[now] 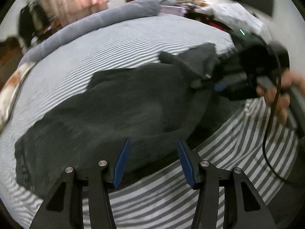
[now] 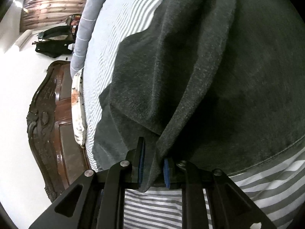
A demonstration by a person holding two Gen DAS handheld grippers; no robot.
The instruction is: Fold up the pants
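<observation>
Dark charcoal pants [image 1: 118, 114] are spread across the striped bed sheet [image 1: 228, 152], soft and fuzzy in texture, lying mostly flat with a rumpled bulge through the middle. At the far right, one corner of the fabric is lifted off the bed into a peaked flap. That's the right hand-held gripper [image 1: 207, 80] doing the lifting, its blue pads pinched on a fold of the cloth, with a hand [image 1: 274, 93] wrapped around its handle and a black cable trailing down. From the right wrist view the same story: a thick folded edge of the pants [image 2: 190, 76] runs straight down between the blue pads [image 2: 142, 164] of the right hand-held gripper [image 2: 154, 168], clamped tight on it. The left hand-held gripper [image 1: 153, 162] hovers over the near edge of the pants, jaws apart, nothing between them. Plenty of bare striped sheet lies beyond the pants, up to a grey rolled blanket [image 1: 106, 17] at the far edge. A carved wooden headboard [image 2: 49, 118] bounds one side of the bed.
</observation>
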